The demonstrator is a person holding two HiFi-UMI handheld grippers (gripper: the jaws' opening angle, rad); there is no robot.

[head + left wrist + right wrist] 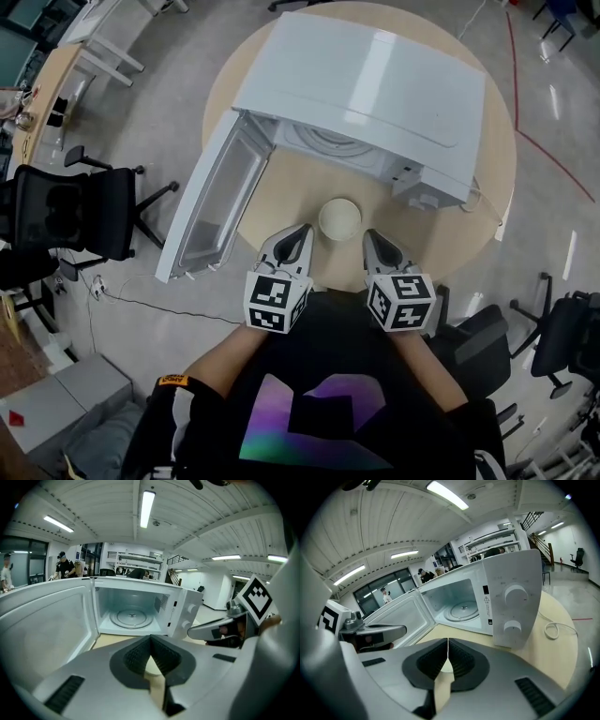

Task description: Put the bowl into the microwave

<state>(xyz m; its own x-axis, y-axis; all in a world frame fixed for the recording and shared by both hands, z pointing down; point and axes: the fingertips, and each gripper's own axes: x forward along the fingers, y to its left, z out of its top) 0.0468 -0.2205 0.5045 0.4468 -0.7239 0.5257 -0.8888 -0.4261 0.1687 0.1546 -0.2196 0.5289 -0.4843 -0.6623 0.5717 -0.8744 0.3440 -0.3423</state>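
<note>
Both grippers are closed on nothing: the left gripper (151, 639) has its ribbed pads pressed together at the tips, with only a small gap lower down, and the right gripper (448, 641) looks the same, jaws meeting in a thin line. From the head view they sit side by side at the near edge of the table (450, 239), left gripper (302, 232) and right gripper (370, 236), both pointing forward. The bowl (339, 218) sits on the table right between the two tips and a bit ahead of them. It's a pale, round thing, and neither gripper is touching it. Just past the bowl is the white microwave (366, 84), with its door (211, 202) swung wide open to the left, out over the table edge. The left gripper's camera looks straight into the cavity, so you can see the glass turntable (132, 617) in there with nothing on it. On the right gripper's camera the control panel with its two knobs (515, 595) faces you, and a loop of white cable (553, 630) lies on the table to the microwave's right. Off to the left there's a black office chair (84, 211).
</note>
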